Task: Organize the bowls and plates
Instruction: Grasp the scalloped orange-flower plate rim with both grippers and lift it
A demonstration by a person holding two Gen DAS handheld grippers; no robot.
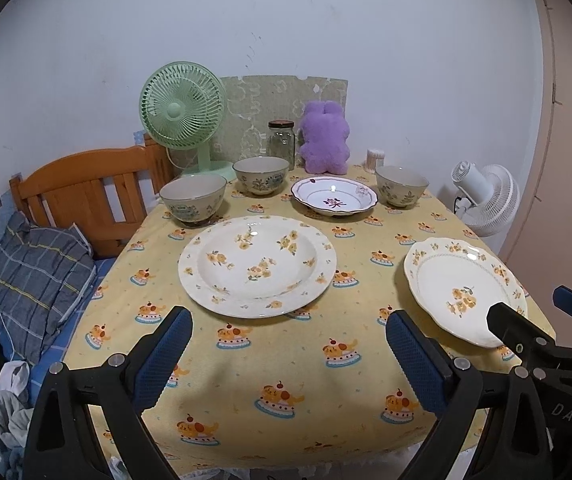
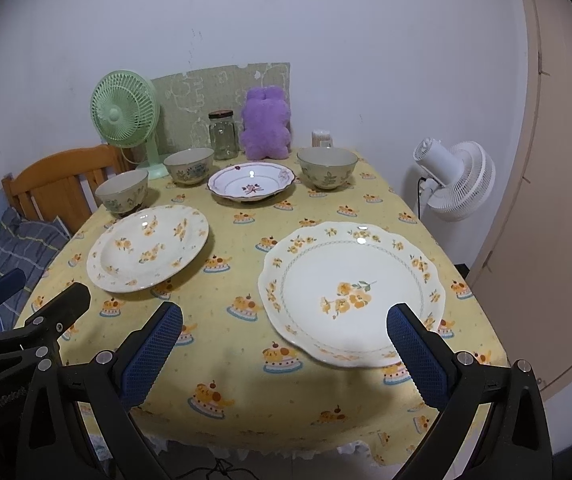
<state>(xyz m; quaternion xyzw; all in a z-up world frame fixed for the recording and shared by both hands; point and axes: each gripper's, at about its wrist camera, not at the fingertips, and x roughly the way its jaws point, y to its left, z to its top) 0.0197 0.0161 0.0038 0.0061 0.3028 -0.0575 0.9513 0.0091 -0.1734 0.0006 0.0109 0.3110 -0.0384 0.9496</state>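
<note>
Both the left hand-held gripper [image 1: 287, 354] and the right hand-held gripper [image 2: 284, 350] are held wide apart above the desk [image 1: 246, 380], gripping nothing. Three plates and three bowls are spread separately across the desk.

I see two cream yellow-flowered plates upright and well apart up front, the round deep plate [image 1: 257, 266] left, the scalloped plate [image 2: 351, 292] right, with three floral bowls [image 1: 193, 197] [image 1: 261, 175] [image 1: 401, 185] and a purple-flowered dish [image 1: 333, 195] behind.
</note>
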